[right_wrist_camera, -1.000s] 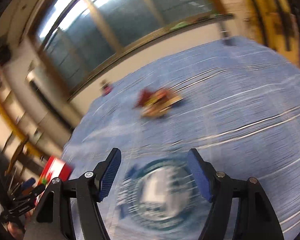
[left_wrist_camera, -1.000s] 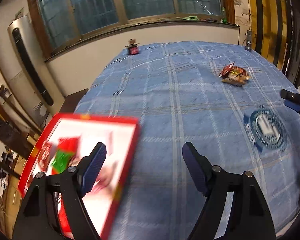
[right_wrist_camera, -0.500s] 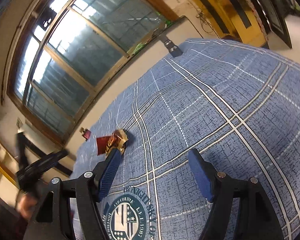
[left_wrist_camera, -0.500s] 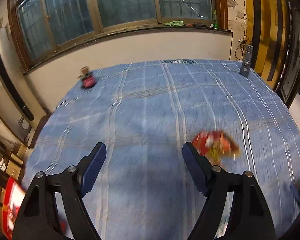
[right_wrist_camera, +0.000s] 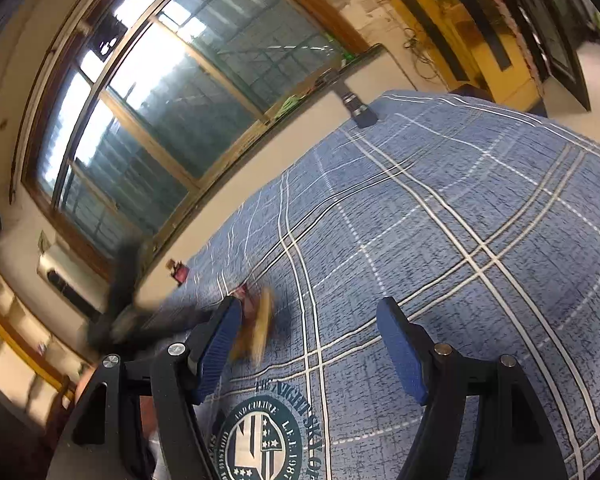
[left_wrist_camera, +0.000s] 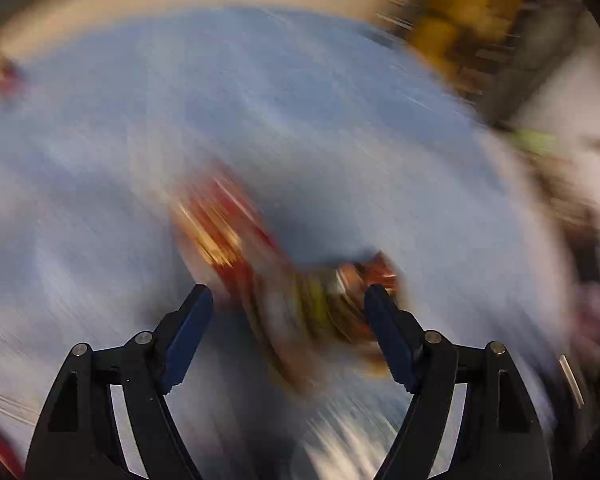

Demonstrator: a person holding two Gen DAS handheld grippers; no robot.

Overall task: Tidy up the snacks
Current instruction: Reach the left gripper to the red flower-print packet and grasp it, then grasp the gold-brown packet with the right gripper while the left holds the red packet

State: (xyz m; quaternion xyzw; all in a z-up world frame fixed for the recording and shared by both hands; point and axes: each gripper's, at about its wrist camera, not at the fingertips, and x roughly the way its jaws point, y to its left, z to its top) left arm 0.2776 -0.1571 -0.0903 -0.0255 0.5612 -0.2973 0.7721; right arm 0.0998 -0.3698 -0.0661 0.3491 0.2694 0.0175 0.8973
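A small pile of red and yellow snack packets [left_wrist_camera: 284, 276] lies on the blue plaid tablecloth [left_wrist_camera: 140, 120]. It is heavily blurred in the left wrist view. My left gripper [left_wrist_camera: 286, 312] is open and hovers close over the pile, with the packets between and just beyond its fingers. In the right wrist view the same pile [right_wrist_camera: 258, 320] shows blurred next to my right gripper's left finger. My right gripper [right_wrist_camera: 308, 334] is open and empty above the cloth's round printed emblem [right_wrist_camera: 264, 436]. The left gripper's dark, blurred shape [right_wrist_camera: 120, 304] reaches toward the pile from the left.
A small red object [right_wrist_camera: 179, 272] stands near the far table edge under the window [right_wrist_camera: 180, 100]. A grey device [right_wrist_camera: 356, 106] sits at the far corner. A red edge, perhaps the tray [left_wrist_camera: 0, 452], shows at the lower left of the left wrist view.
My left gripper has swung fast from the red tray across the table and come down close onto the snack pile. My right gripper has barely moved in the last half second.
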